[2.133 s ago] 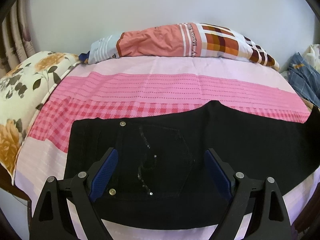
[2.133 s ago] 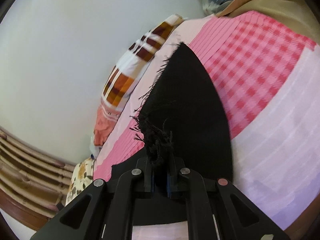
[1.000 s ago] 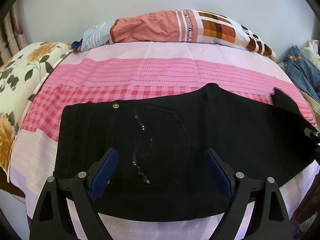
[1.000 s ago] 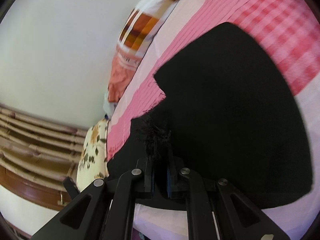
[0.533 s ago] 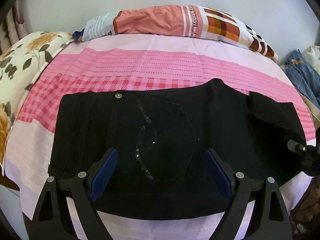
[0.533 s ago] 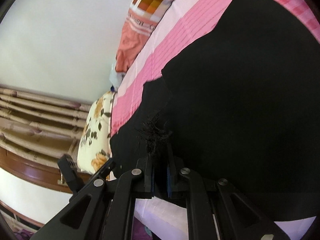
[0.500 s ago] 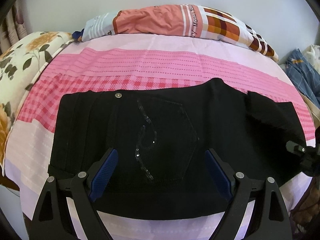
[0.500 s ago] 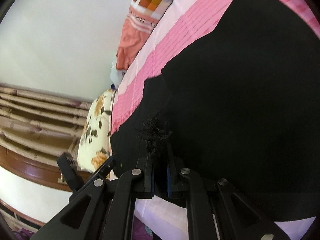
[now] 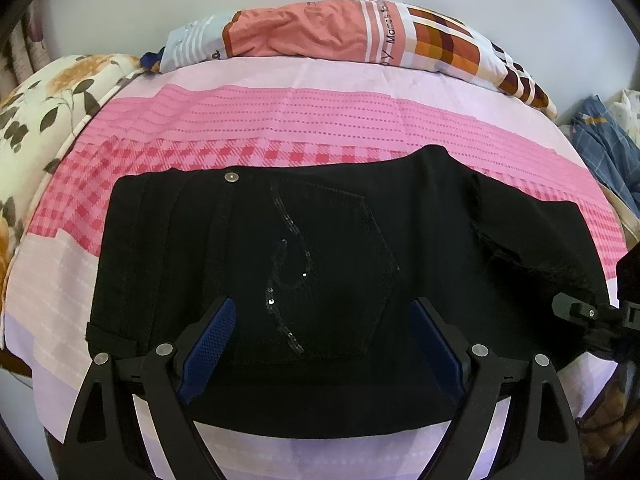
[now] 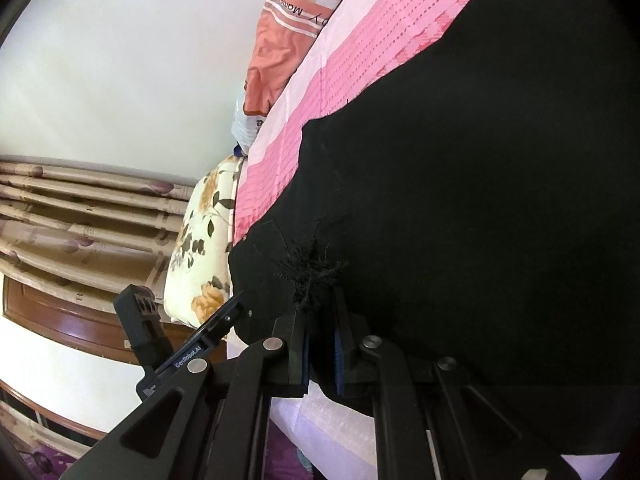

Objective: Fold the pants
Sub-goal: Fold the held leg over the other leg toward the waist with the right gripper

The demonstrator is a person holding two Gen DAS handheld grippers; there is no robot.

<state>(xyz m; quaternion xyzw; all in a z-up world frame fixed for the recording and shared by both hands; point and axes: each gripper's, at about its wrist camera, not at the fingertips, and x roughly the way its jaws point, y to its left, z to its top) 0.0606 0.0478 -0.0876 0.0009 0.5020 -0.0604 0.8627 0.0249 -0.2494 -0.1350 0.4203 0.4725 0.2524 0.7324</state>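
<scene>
Pants fold, leg-over-seat stage: black pants (image 9: 320,264) flat across near half of pink bedsheet (image 9: 280,120), waistband left, leg doubled back at right

Right gripper (image 10: 320,320) clenched on frayed hem (image 10: 310,276), low over the cloth, pointing left along the garment; advisable to carry the hem level toward the waistband, keep it taut, match edges before letting go. Left gripper (image 9: 320,344) released, jaws wide apart, poised above sequinned back pocket (image 9: 332,268) at near edge, not touching that can be told; well placed to pin the seat. Patterned pillow (image 9: 360,36) far side
</scene>
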